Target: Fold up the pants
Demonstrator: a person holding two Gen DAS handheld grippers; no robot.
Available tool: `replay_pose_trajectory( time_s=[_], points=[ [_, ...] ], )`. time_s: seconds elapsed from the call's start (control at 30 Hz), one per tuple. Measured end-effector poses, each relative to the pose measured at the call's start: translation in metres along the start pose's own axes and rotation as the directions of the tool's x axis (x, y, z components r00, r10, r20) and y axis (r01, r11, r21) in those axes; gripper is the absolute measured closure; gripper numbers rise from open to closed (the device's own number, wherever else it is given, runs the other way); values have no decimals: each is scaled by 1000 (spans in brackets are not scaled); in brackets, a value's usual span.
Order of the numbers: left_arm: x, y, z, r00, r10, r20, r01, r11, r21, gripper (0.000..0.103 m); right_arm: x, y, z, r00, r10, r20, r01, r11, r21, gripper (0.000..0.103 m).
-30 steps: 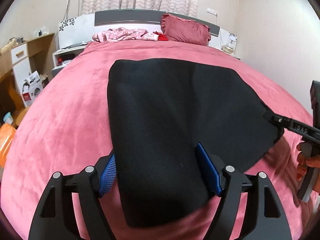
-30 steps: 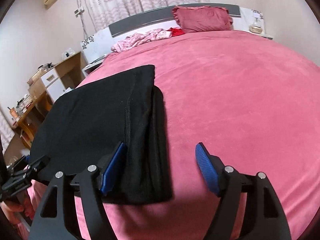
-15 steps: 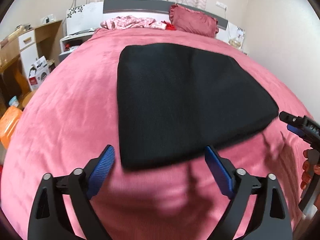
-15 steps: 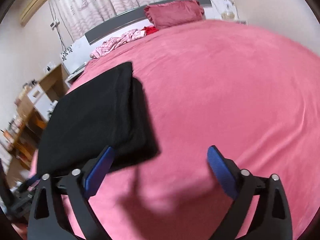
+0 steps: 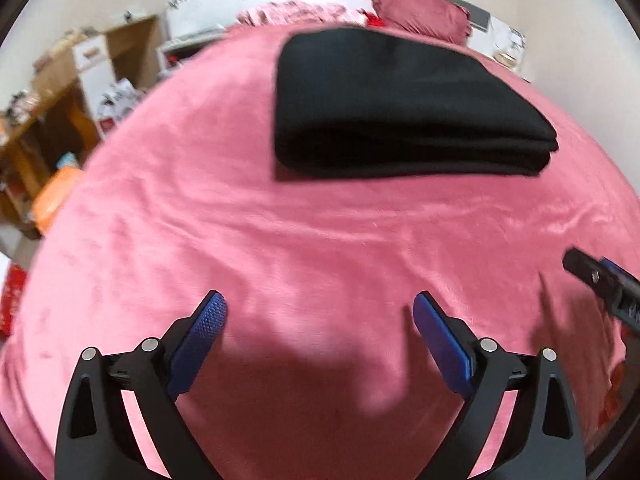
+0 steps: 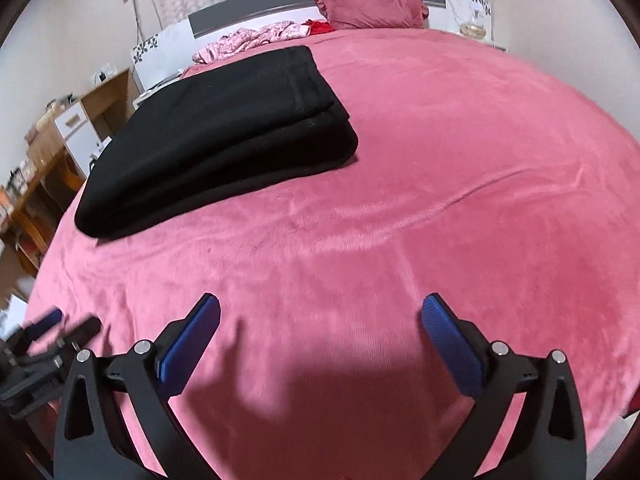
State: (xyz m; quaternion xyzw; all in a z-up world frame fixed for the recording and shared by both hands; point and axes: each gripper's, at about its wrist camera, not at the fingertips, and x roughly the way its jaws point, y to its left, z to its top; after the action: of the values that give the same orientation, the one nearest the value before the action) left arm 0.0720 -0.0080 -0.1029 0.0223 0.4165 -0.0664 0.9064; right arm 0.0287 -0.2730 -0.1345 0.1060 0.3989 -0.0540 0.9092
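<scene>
Seemingly finished, the black pants [image 5: 396, 108] are lying folded in a layered stack on the pink bed [image 5: 320, 240], upper centre of frame. Both the left claw [image 5: 319, 322] and right claw [image 6: 321, 322] are gaping wide, holding nothing, well apart from the pants; only tidying would be remaining.

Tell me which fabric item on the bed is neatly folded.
The black pants, a flat stacked rectangle in the middle of the pink bedspread. The pink patterned garment lies crumpled by the headboard, and the red pillow is no folded cloth.
</scene>
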Motion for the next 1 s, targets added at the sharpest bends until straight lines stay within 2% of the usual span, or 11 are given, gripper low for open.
replay_pose_trajectory(
  time_s=[0.13, 0.3, 0.43, 1.0],
  points=[
    [-23, 5, 2, 998, 23, 62, -21, 999, -26, 4, -19, 13, -5, 998, -1, 63, 4, 999, -41, 2],
    [-51, 8, -4, 992, 25, 121, -23, 1000, -14, 4, -42, 26, -6, 988, -26, 155, 39, 996, -79, 2],
    [-66, 5, -7, 986, 48, 160, -49, 999, 2, 4, -47, 27, -8, 986, -16, 163, 28, 997, -73, 2],
    [-84, 8, -5, 988, 28, 155, -22, 999, -39, 4, -60, 35, -13, 981, 0, 192, 20, 994, -104, 2]
  ],
)
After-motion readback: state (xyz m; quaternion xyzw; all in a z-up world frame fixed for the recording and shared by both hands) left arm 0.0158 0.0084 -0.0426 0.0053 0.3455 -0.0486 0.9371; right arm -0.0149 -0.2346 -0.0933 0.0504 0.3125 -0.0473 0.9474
